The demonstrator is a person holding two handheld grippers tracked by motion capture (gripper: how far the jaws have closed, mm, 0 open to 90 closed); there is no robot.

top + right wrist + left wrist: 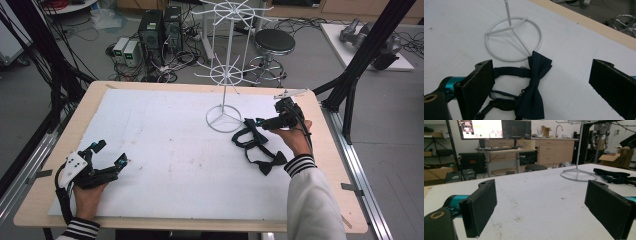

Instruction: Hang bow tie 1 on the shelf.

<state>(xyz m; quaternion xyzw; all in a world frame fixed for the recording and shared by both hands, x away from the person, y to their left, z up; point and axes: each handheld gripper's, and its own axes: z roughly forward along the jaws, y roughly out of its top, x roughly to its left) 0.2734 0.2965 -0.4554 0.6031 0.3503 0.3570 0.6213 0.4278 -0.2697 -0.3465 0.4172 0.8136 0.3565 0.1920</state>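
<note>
- Right tool, right of centre in the high view, hovers released over a dark bow tie; jaws wide, gripping nothing.
- A second bow tie lies below it.
- Left tool, lower left, spread apart on the bench.
- Rack stands beside the ties.

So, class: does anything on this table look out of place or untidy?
Nothing is damaged or spilled. Two bow ties lie in a loose heap beside the rack base, straps tangled, not hung. The white mat has faint smudges.

overhead view, two low jaw-level views
</note>
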